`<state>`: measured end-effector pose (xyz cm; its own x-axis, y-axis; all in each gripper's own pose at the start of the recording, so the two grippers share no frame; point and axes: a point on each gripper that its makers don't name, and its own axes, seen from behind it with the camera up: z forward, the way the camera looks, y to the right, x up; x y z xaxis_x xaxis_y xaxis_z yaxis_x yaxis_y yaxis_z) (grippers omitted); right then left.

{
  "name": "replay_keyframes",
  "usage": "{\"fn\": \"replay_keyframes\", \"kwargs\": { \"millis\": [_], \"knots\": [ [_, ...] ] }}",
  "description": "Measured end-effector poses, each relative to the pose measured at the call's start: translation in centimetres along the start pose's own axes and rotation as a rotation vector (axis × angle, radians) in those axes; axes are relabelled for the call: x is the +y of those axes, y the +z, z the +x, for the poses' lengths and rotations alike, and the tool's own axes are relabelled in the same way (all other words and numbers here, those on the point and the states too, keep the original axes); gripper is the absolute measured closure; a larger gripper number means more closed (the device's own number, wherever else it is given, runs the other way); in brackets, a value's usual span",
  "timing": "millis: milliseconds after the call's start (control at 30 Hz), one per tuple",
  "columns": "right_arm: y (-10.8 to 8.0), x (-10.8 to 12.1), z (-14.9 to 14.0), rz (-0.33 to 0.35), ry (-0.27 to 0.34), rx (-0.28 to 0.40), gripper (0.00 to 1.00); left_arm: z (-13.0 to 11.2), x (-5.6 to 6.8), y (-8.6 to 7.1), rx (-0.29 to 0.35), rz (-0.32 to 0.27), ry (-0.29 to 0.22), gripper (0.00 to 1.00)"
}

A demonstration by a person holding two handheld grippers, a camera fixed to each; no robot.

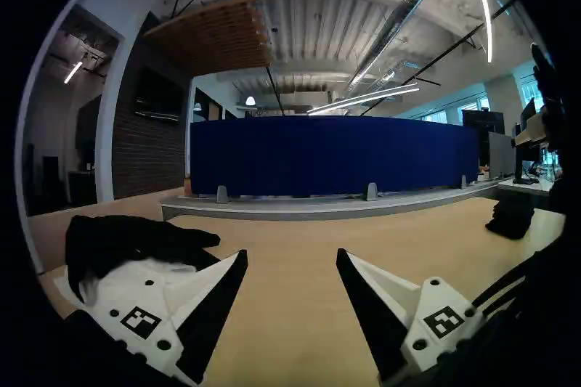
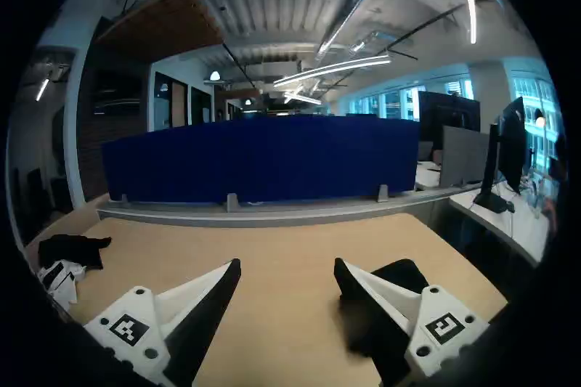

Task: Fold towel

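Left gripper (image 1: 291,255): nearest to you in the left gripper view. The jaws are spread wide, with nothing but bare table (image 1: 290,231) between the fingers.

Right gripper (image 2: 287,263): nearest to you in the right gripper view. Its jaws are released too and grip nothing.

Towel (image 1: 123,242): black and crumpled. It lies on the table on your side of the screen (image 1: 327,155), off the screen's left end. In the left gripper view it sits just behind your left gripper's left finger and overlaps that finger's white body. You cannot tell whether cloth and finger touch. One loose corner points toward the middle of the screen.

Dark heap (image 2: 399,271): a second black lump on your side of the screen, off its right end and well apart from the towel. It lies right behind your right gripper's right finger. Whether it is cloth cannot be told.

Screen: a long, upright blue panel across the far edge of the table, held by small grey feet on a grey rail (image 1: 290,207).

Monitors (image 2: 501,147): dark, on desks past the screen's right end, with windows beside them.

Brick wall (image 1: 145,147): past the screen's left end.

Wooden panel (image 1: 210,35): hangs from the ceiling above the screen's left end. Light strips (image 1: 363,96) run above the screen.
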<state>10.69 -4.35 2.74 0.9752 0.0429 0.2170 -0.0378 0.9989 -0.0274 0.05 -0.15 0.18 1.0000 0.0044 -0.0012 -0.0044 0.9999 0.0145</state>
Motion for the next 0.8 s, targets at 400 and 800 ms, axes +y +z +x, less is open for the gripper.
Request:
{"fn": "replay_keyframes", "kwargs": {
  "millis": [400, 800],
  "knots": [
    [0.0, 0.3, 0.3, 0.0, 0.009, 0.007, 0.0, 0.0, 0.1, -0.1, -0.001, -0.011, -0.005, 0.1],
    [-0.7, 2.6, 1.9, -0.011, 0.036, 0.085, 0.0, 0.0, 0.1, -0.1, -0.001, -0.011, -0.005, 0.09]
  ]
}}
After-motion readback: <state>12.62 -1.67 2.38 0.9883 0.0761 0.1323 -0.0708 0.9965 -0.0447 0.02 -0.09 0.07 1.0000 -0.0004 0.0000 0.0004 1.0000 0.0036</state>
